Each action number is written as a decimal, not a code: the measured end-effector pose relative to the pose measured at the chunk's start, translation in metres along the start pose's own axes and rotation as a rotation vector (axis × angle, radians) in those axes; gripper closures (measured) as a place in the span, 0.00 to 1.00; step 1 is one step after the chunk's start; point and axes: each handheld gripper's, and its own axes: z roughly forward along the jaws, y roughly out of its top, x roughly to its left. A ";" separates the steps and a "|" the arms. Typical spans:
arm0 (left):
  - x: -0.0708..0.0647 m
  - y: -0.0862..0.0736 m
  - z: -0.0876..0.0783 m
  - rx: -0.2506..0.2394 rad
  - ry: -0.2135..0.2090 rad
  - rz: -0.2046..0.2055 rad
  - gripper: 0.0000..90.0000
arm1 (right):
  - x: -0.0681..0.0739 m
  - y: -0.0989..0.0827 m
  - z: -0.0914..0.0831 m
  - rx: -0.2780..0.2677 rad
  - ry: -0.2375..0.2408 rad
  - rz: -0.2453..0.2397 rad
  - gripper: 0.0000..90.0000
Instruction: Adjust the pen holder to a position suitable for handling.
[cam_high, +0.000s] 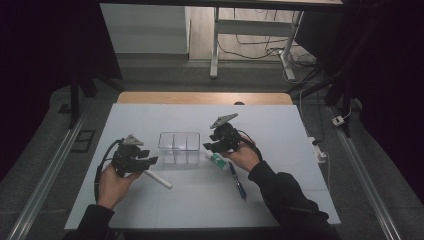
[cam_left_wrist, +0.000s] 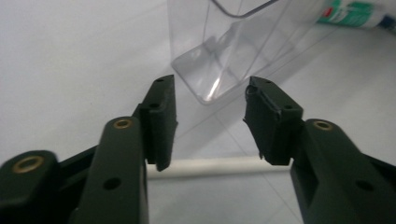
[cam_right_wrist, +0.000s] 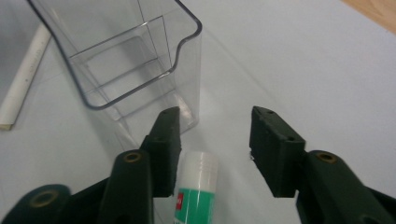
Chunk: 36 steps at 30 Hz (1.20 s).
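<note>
Two grippers flank my clear organizer box (cam_high: 179, 146), which stands upright mid-sheet on the white table cover (cam_high: 150, 117). My left gripper (cam_left_wrist: 210, 119) sits just left of the box, jaws spread, nothing between them; a white stick (cam_left_wrist: 219, 166) lies on the cover under them. My right gripper (cam_right_wrist: 215, 149) sits just right of the box, jaws apart, pinching nothing, over the glue stick (cam_right_wrist: 196, 191). A blue pen (cam_high: 237, 181) lies near the box's right front.

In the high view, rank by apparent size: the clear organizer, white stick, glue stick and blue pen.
1. Clear organizer, plainly largest.
2. White stick and blue pen: similar length, unranked.
3. Glue stick: smallest showing, partly hidden by the right hand.
</note>
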 end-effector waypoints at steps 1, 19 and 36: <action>-0.001 -0.002 -0.003 -0.011 -0.006 -0.005 0.55 | 0.000 -0.001 -0.003 -0.007 0.001 0.000 0.54; -0.024 -0.046 -0.055 -0.122 -0.092 -0.016 0.25 | 0.000 -0.038 -0.060 -0.053 0.004 0.075 0.21; -0.041 -0.088 -0.082 -0.148 -0.110 -0.051 0.06 | 0.027 -0.073 -0.079 -0.007 0.025 0.081 0.00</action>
